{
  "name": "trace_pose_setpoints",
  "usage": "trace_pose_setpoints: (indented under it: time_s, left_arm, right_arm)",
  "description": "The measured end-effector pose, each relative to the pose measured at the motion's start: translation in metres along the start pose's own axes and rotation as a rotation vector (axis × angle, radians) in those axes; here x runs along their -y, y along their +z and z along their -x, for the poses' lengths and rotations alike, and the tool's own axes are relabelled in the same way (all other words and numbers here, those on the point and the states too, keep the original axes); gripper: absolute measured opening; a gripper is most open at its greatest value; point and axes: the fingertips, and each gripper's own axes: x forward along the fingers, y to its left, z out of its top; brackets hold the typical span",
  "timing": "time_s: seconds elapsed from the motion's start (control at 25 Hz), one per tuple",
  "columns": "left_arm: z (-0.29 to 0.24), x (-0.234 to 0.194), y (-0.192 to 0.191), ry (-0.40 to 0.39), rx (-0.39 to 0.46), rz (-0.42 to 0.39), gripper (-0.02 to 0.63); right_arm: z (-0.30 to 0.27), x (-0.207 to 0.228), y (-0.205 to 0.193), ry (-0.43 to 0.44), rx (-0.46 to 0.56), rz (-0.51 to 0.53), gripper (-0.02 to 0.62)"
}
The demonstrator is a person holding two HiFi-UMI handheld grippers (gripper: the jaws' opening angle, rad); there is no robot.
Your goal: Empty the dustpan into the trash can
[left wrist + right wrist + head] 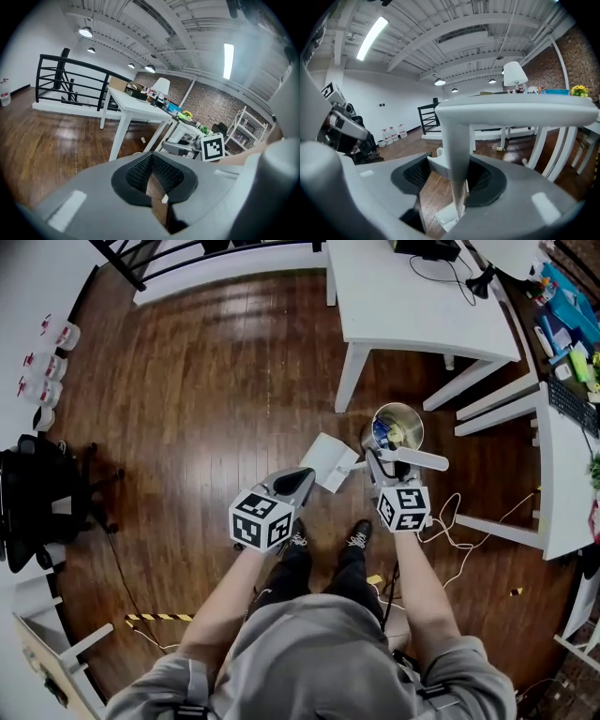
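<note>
In the head view the dustpan (pixel 328 461) sits just beside the trash can (pixel 397 407), so raise it and tip it over the rim; in the left gripper view the left gripper (pixel 152 174) is closed on nothing and best kept clear; in the right gripper view the right gripper (pixel 457 180) is clamped on the dustpan's handle (pixel 457 136) and should hold it firmly.

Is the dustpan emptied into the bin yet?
Not yet. Done: the right gripper is clamped on the T-shaped handle of the white plastic dustpan. In hand: the pan sits low beside the shiny metal trash can. Left: lifting it over the rim and tipping it out.
</note>
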Motion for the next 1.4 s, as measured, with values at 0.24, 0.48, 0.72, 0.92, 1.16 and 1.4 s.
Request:
trace_pose_setpoints:
  time_s: [0.24, 0.48, 0.72, 0.92, 1.16, 1.4]
  left_arm:
    - [-0.009, 0.019, -0.014, -0.053, -0.040, 0.009, 0.005]
    - [-0.020, 0.045, -0.009, -0.111, -0.061, -0.044, 0.005]
    - [-0.031, 0.070, 0.000, -0.154, -0.058, -0.083, 0.005]
    - [-0.038, 0.098, 0.018, -0.203, -0.029, -0.118, 0.005]
    - [-0.045, 0.141, 0.050, -0.265, 0.031, -0.198, 0.005]
    - [-0.031, 0.171, 0.089, -0.306, 0.092, -0.249, 0.005]
  right_arm:
    - [0.032, -0.001, -0.035, -0.038, -0.076, 0.005, 0.207]
    - [0.058, 0.022, -0.052, -0.121, -0.100, -0.045, 0.207]
    - [0.080, 0.027, -0.072, -0.126, -0.169, -0.149, 0.282]
    - [0.132, 0.013, -0.068, -0.041, -0.211, -0.186, 0.211]
    - [0.179, -0.027, 0.027, 0.179, -0.028, -0.138, 0.009]
    - [0.196, -0.033, 0.137, 0.156, 0.207, -0.066, 0.002]
